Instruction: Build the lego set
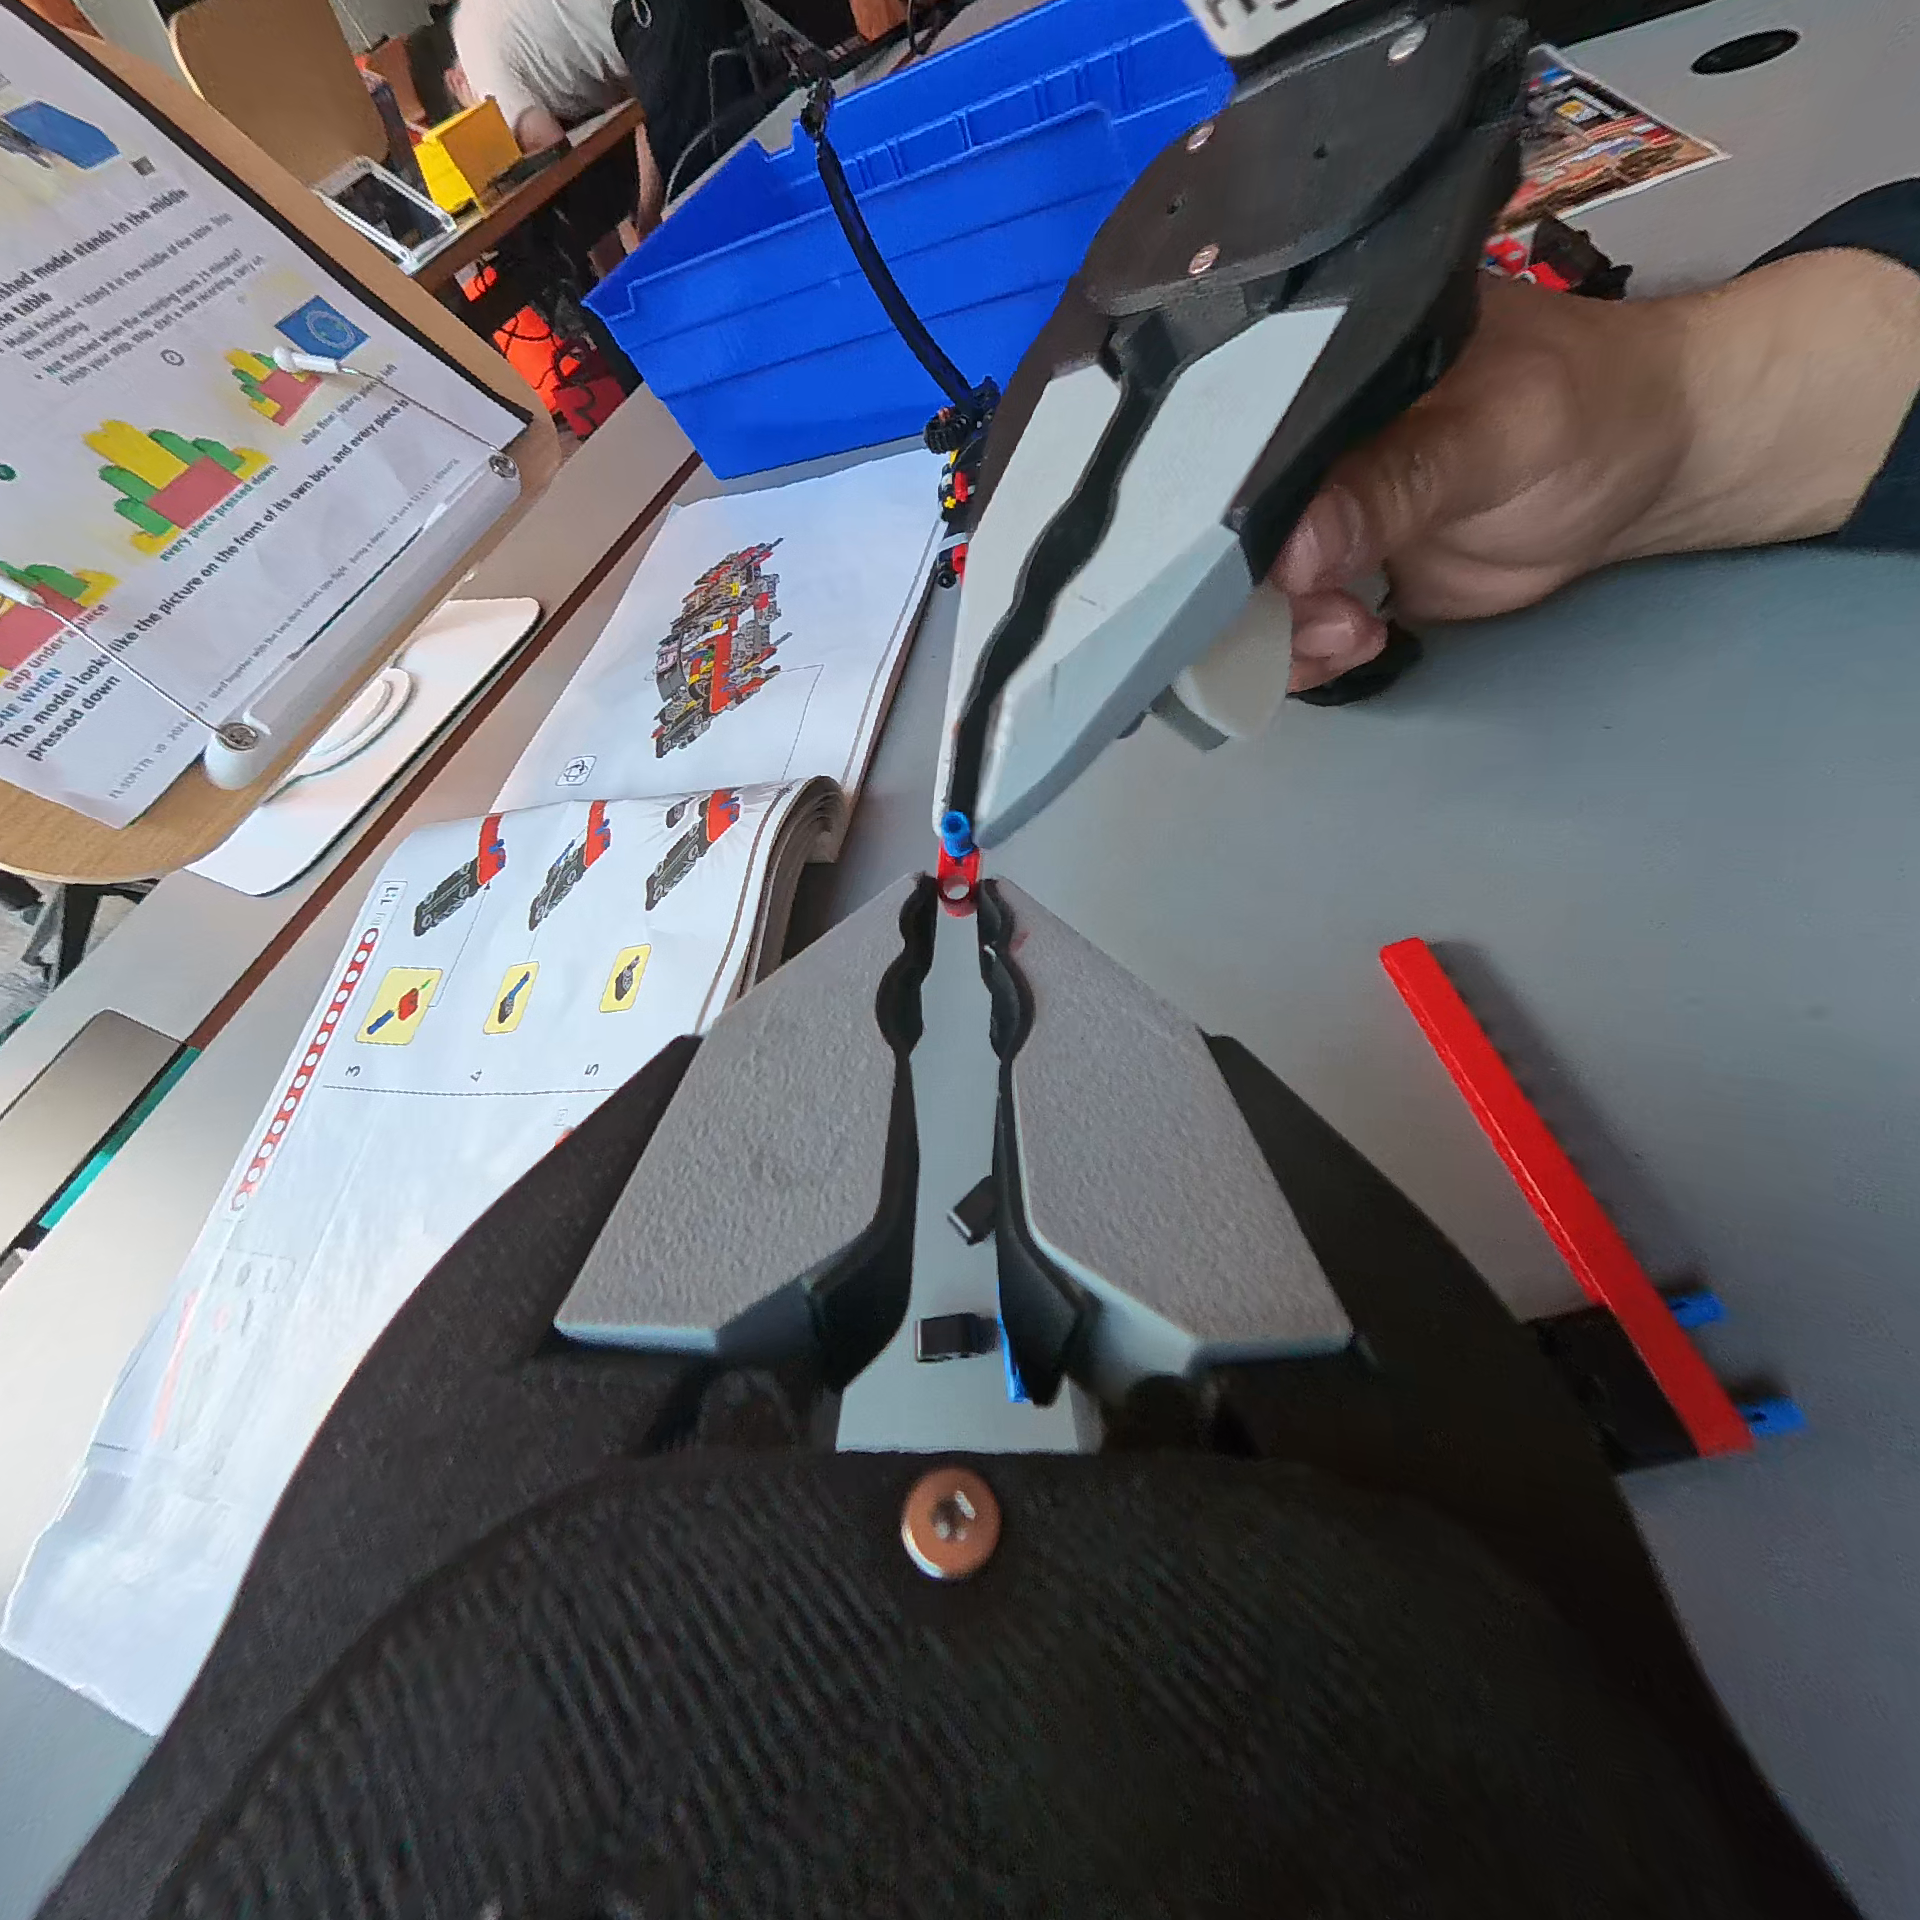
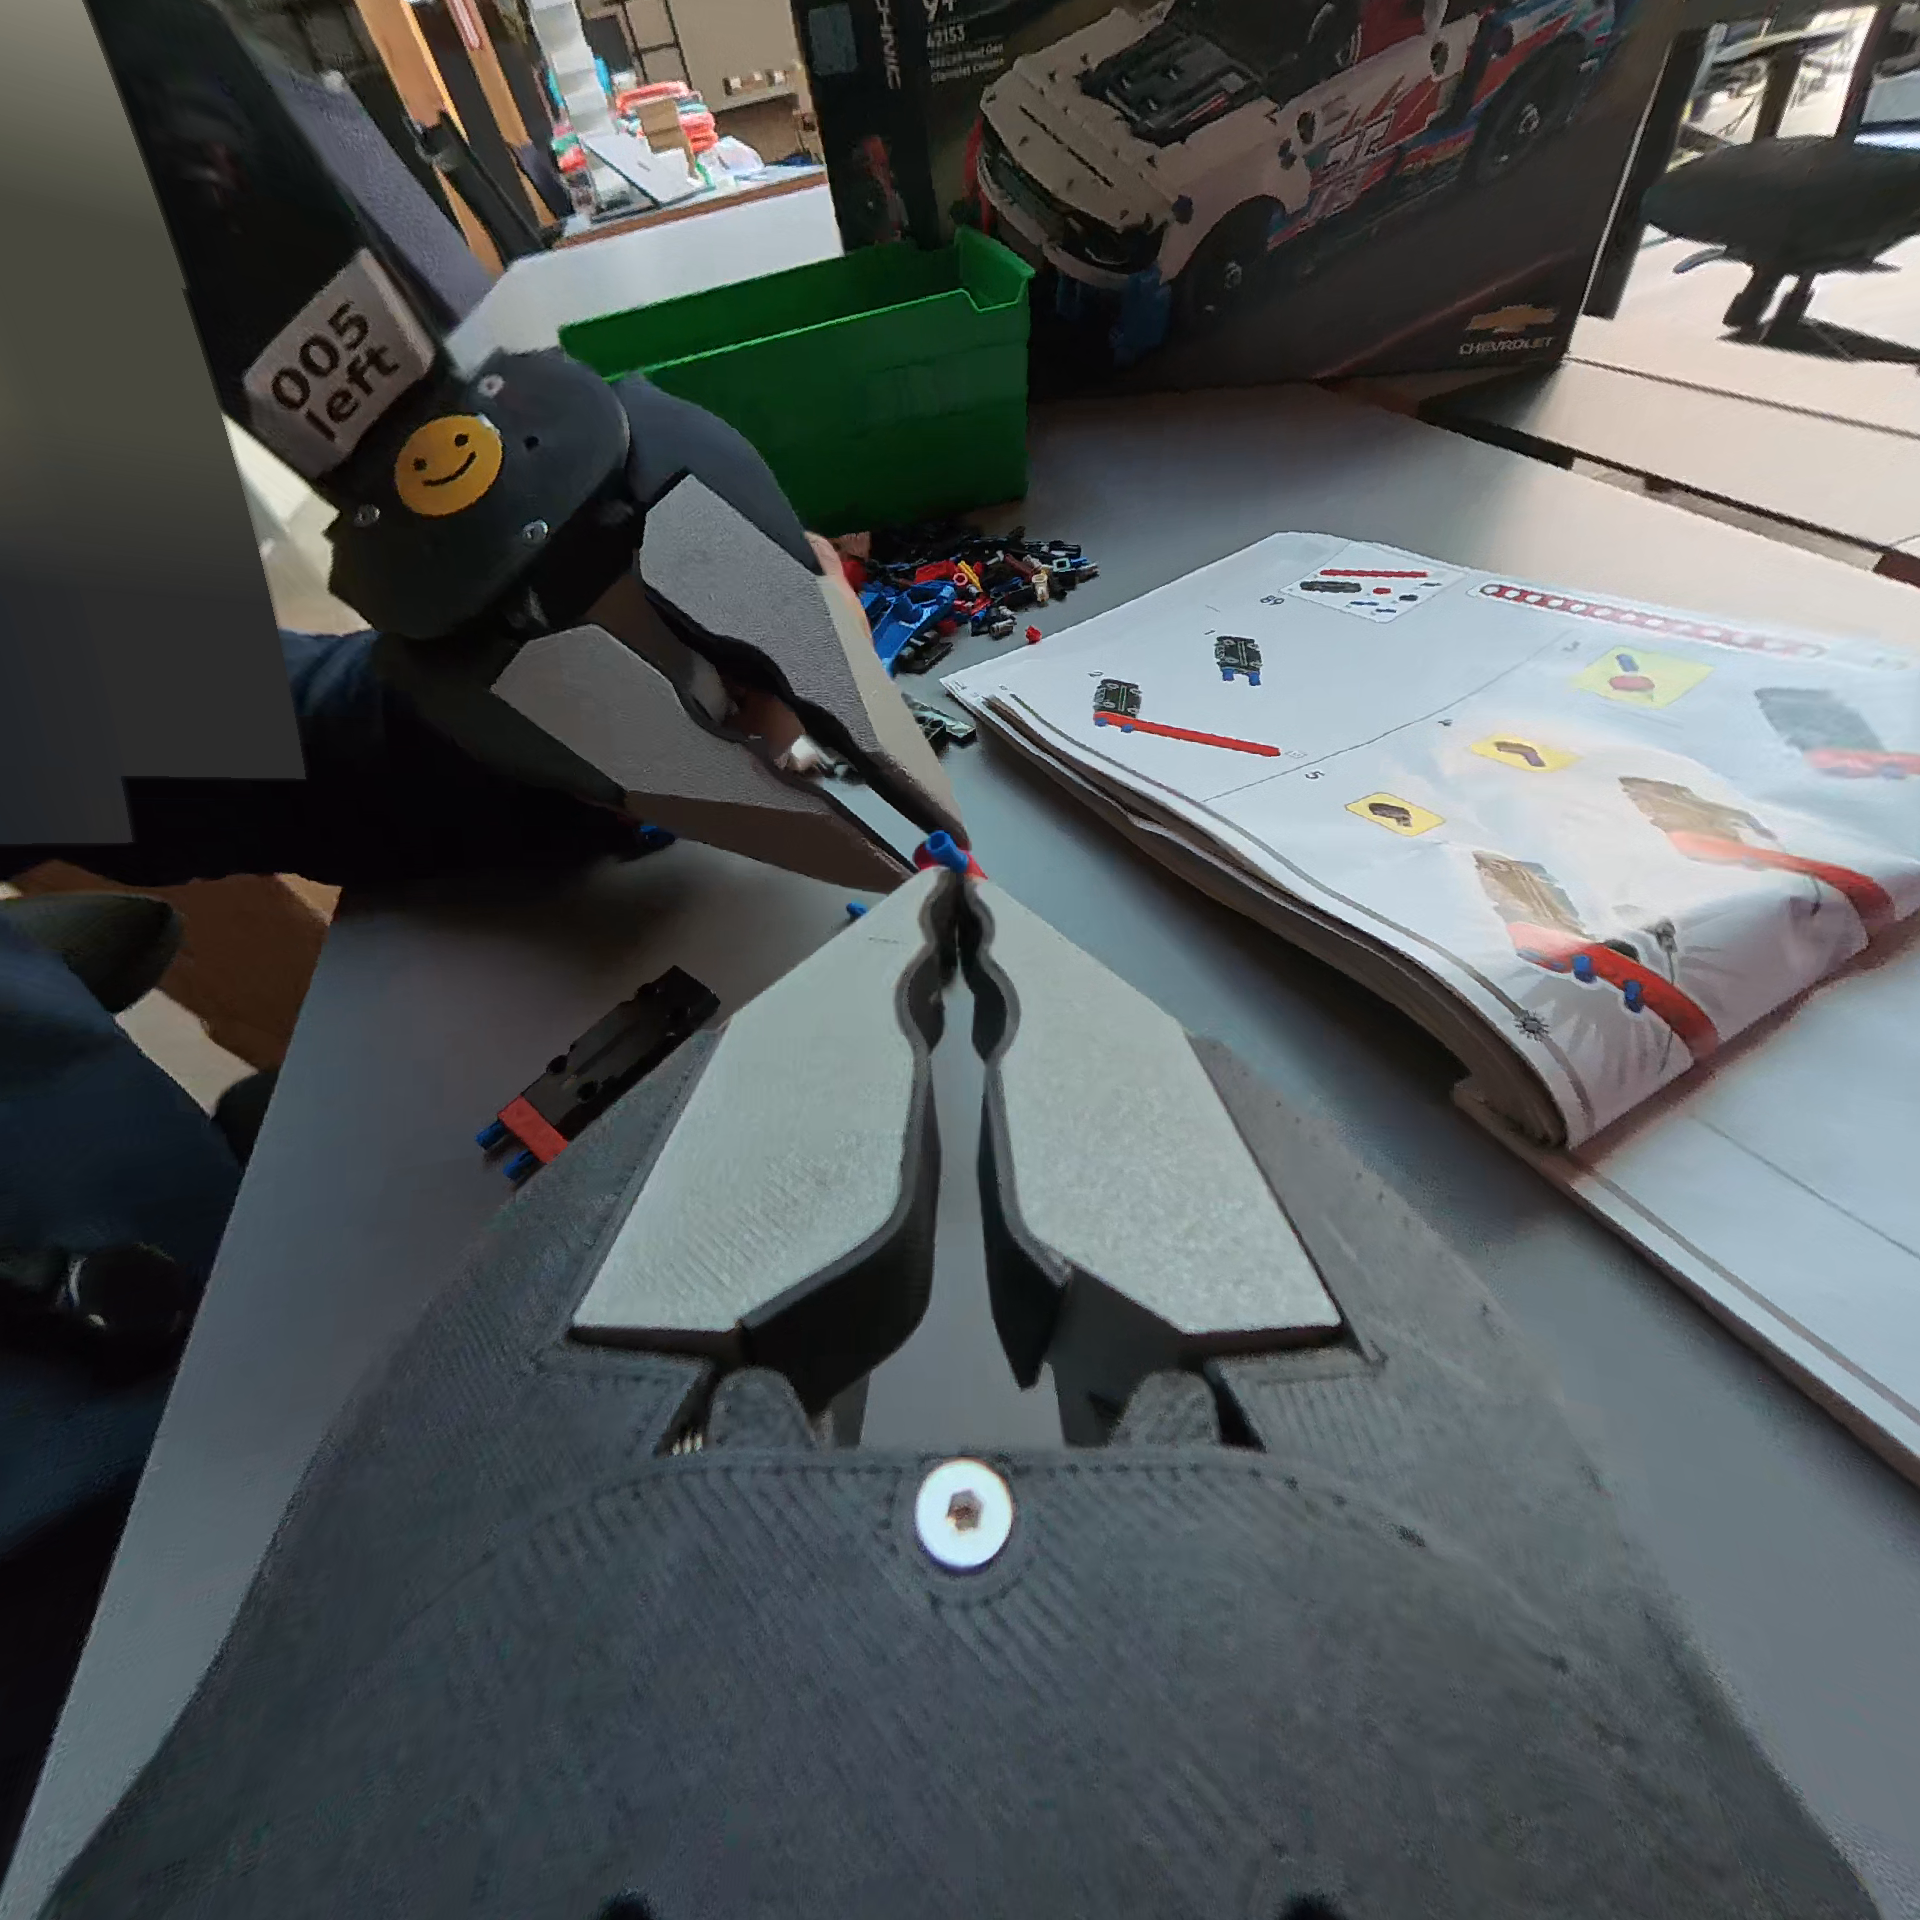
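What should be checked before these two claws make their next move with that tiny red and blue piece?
1. Left claw pinches the red connector between both tips: ok.
2. Blue pin meets the red connector: ok. How deep it sits: cannot tell.
3. Right claw has a grip on the blue pin: its tips are closed right at the pin, but cannot tell.
4. Long red beam lies on the table, apart from both claws: ok.
5. Instruction booklet lies open beside the claws, pages in view: ok.
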### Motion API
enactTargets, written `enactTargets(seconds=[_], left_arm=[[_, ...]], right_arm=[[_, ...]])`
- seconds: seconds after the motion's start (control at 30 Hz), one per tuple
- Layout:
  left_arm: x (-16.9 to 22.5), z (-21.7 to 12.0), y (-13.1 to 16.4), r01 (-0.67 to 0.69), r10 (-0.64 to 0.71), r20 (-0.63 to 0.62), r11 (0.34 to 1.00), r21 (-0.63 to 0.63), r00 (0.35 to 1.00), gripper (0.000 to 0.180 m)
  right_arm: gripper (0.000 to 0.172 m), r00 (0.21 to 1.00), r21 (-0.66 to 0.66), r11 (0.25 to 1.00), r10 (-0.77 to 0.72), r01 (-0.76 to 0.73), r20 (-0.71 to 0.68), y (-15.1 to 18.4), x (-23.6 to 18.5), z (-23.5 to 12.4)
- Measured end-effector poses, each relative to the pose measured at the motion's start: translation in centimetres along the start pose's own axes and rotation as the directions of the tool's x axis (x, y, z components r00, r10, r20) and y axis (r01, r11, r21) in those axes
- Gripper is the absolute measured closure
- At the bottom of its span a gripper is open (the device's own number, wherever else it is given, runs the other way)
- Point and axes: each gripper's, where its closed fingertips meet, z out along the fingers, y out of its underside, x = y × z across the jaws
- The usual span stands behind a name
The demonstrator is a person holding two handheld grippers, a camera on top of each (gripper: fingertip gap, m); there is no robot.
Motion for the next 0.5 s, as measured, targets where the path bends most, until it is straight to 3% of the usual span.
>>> enactTargets(seconds=[0.27,0.5], left_arm=[[0.1,0.1,0.3,-0.004,0.004,-0.002,1.0,-0.019,1.0,0.175],[-0.5,-0.1,0.4,0.145,-0.145,-0.044,0.989,-0.012,0.988,0.175]], right_arm=[[0.172,0.96,0.058,0.961,0.265,-0.27,0.088,-0.4,1.4,-0.7],[0.17,0.986,0.051,0.986,0.152,-0.156,0.07,-0.5,0.9,-0.9]])
